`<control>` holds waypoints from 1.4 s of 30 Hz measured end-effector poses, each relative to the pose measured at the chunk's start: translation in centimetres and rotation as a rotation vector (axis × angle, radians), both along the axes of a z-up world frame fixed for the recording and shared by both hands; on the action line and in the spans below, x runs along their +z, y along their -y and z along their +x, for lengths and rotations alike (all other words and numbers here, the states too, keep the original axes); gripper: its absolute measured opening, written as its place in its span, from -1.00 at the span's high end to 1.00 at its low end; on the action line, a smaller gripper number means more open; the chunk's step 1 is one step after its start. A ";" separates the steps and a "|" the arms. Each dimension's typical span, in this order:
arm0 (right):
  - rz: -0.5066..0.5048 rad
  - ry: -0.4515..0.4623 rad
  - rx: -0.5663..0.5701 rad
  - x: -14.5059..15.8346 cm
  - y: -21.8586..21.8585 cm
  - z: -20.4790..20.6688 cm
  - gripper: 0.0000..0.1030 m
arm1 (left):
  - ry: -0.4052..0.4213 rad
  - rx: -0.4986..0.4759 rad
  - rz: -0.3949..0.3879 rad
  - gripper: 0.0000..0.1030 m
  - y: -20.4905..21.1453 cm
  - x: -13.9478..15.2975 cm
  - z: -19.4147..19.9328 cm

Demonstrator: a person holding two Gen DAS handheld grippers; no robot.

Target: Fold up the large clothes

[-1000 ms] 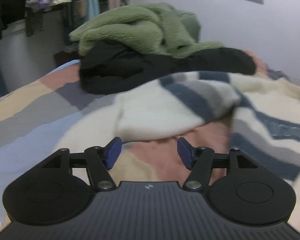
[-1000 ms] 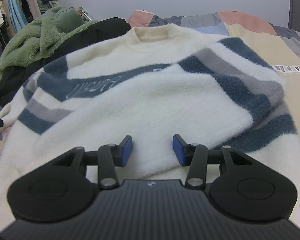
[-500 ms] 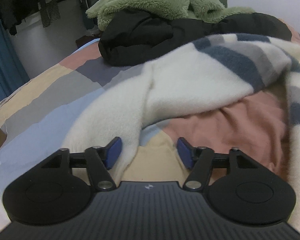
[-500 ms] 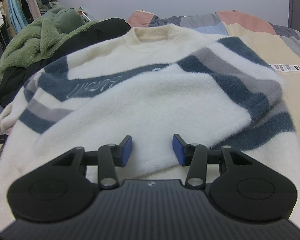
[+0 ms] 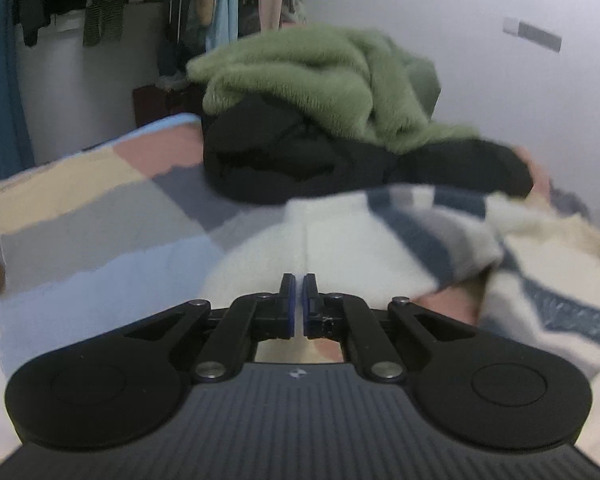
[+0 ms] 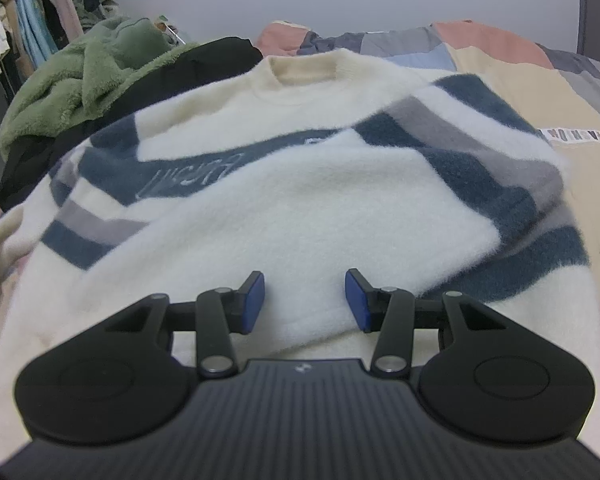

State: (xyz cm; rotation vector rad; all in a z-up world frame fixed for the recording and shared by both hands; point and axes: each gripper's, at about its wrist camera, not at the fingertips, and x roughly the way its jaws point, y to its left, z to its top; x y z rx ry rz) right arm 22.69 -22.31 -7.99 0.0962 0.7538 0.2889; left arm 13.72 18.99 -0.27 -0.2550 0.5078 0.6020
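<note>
Left wrist view: left gripper (image 5: 299, 300) has jaws clenched together, cream sweater (image 5: 340, 256) fabric just ahead of the tips; frame is blurred so it looks like a thin pinch of sleeve edge is caught between them, can't confirm. Green fleece (image 5: 324, 80) sits on a black garment (image 5: 340, 164) at 12 o'clock, both on the patchwork bed (image 5: 80, 216). Right wrist view: right gripper (image 6: 305, 300) hovers low over the sweater body with jaws released and parted, nothing between them; collar at 12 o'clock, one sleeve already folded across the chest, blue and grey stripes running toward 2 o'clock. Sweater lies flat on the bed, pile of other clothes at 10 o'clock.

Step in hand, as I read it: carry the left sleeve over onto the body. To do it well, lift enough for the fabric to clear the bed, sweep toward 3 o'clock, lay it parallel to the other sleeve, release only once flat; right gripper could pin the body so it doesn't drag
</note>
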 end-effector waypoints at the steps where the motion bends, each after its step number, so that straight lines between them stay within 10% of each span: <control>1: 0.009 -0.002 -0.003 0.1 0.2 0.0 0.09 | 0.008 -0.009 0.011 0.93 0.3 1.1 -0.3; 10: 0.111 -0.033 -0.023 0.5 1.8 -0.4 0.09 | 0.116 -0.162 0.022 1.00 4.7 10.6 -2.6; 20: 0.244 -0.053 -0.088 1.0 5.1 -0.8 0.04 | 0.205 -0.499 0.082 1.00 19.5 19.0 -1.4; 33: 0.269 -0.080 -0.047 0.6 5.1 -1.5 0.03 | -0.080 -0.325 -0.037 0.97 12.5 9.0 1.4; 38: 0.276 -0.093 -0.041 0.4 4.7 -1.4 0.03 | -0.228 -0.297 -0.101 0.20 8.1 3.0 1.9; 42: 0.272 -0.104 -0.044 0.1 4.4 -1.1 0.03 | -0.270 -0.316 -0.112 0.16 6.6 -0.4 1.7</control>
